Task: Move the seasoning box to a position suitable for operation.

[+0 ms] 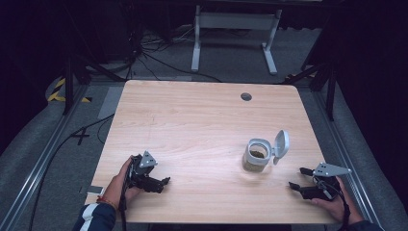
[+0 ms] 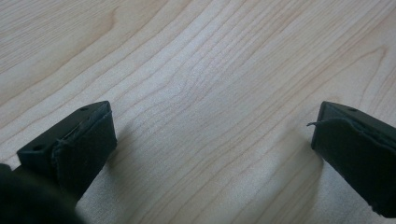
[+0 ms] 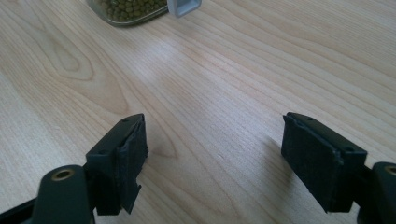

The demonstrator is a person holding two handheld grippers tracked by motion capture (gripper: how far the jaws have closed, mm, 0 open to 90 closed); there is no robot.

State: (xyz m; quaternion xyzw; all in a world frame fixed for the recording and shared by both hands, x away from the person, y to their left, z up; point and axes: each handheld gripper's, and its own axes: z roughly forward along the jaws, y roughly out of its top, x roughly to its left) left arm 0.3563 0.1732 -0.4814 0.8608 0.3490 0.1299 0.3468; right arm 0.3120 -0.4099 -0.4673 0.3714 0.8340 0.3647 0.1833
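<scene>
One jar (image 1: 256,156) of green beans, lid (image 1: 281,144) flipped open. Left gripper (image 1: 161,183) and right gripper (image 1: 297,179): both wide open, empty, low over table (image 1: 192,115).

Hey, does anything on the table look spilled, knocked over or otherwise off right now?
Nothing looks spilled or tipped. The jar of green beans stands upright on the table, with its flip lid hanging open. The left gripper and right gripper are both open, apart from the jar.
</scene>
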